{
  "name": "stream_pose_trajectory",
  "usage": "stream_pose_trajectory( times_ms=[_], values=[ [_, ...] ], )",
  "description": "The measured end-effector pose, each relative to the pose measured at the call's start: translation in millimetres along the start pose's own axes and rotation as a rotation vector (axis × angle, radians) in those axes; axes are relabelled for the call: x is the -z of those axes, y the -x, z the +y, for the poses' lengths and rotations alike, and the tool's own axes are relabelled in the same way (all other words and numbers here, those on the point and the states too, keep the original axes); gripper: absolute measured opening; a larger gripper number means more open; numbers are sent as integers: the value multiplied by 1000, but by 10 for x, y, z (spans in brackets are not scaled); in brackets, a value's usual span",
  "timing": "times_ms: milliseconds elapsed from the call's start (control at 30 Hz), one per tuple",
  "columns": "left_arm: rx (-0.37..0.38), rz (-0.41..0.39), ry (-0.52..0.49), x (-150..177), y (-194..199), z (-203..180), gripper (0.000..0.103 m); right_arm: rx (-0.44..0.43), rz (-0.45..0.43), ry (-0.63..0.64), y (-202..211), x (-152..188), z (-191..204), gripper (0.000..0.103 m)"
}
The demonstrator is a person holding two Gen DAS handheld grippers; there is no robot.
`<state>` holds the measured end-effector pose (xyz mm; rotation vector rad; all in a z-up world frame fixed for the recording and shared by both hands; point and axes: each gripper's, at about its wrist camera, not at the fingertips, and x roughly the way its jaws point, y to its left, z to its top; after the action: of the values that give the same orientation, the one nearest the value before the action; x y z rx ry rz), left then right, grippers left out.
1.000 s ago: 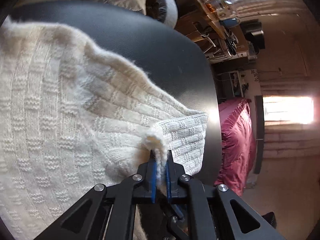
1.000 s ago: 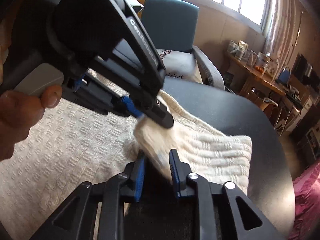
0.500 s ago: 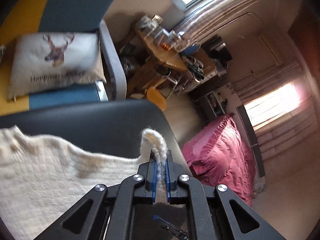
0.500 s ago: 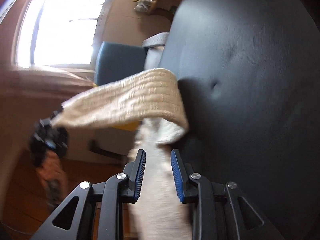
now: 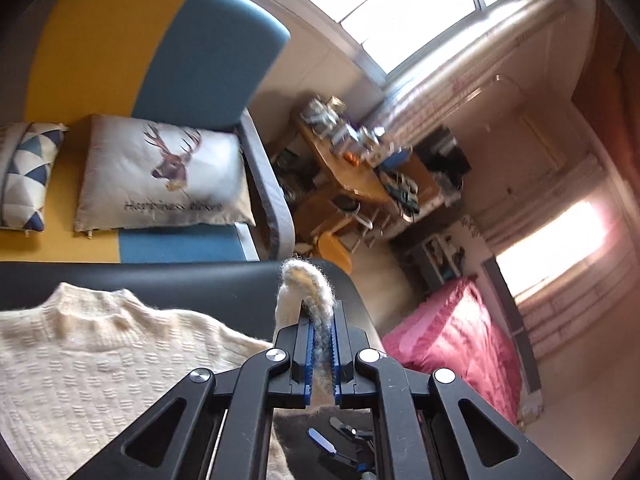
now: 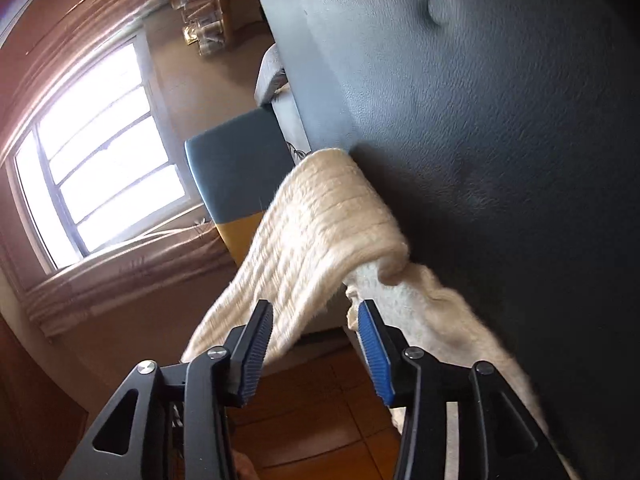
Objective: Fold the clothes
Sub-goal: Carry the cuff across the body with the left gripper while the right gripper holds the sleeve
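A cream knit sweater (image 5: 80, 364) lies spread on a black round table (image 5: 192, 284). My left gripper (image 5: 321, 344) is shut on a raised fold of the sweater, and a tuft of knit sticks up above the blue pads. In the right wrist view, a ribbed band of the sweater (image 6: 324, 224) hangs lifted off the table (image 6: 500, 120) and curls over at its end. My right gripper (image 6: 316, 332) is open, jaws wide apart, just below that band. The knit passes in front of the gap without being pinched.
A yellow and blue sofa (image 5: 168, 52) stands behind the table, with a deer cushion (image 5: 168, 176) and a triangle-pattern cushion (image 5: 24, 184). A cluttered wooden desk (image 5: 352, 168) and a pink bed cover (image 5: 452, 344) lie to the right. Wooden floor (image 6: 320, 428) lies below the table edge.
My left gripper has risen and tilted up with the sweater fold still pinched. My right gripper has rolled sideways and its jaws have spread wider, with the ribbed band now hanging ahead of them.
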<state>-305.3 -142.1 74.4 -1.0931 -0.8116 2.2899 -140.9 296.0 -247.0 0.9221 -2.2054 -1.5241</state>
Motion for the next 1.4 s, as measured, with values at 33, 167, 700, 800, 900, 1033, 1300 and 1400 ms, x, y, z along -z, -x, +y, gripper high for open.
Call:
stream_pose_trajectory(
  times_ms=[33, 167, 700, 800, 900, 1033, 1300, 1400],
  values=[
    [1, -12, 9, -3, 70, 67, 7, 6, -5, -7, -67, 17, -2, 54],
    [-18, -35, 49, 15, 271, 325, 7, 10, -41, -29, -221, 11, -24, 58],
    [-97, -32, 197, 639, 750, 1602, 7, 225, -90, 158, -541, -80, 110, 60],
    [-158, 7, 272, 924, 641, 2018, 7, 248, -65, 201, -587, -94, 114, 60],
    [-220, 66, 364, 1250, 459, 2463, 7, 311, -54, 324, -646, -89, 186, 59],
    [-265, 90, 438, 1492, 362, 2808, 7, 395, -33, 455, -765, -37, 290, 40],
    [-226, -22, 332, 1280, 626, 2522, 7, 523, 26, 644, -935, 115, 331, 17],
    [-287, 53, 322, 1330, 497, 2605, 7, 541, 38, 611, -935, 69, 194, 20]
  ],
)
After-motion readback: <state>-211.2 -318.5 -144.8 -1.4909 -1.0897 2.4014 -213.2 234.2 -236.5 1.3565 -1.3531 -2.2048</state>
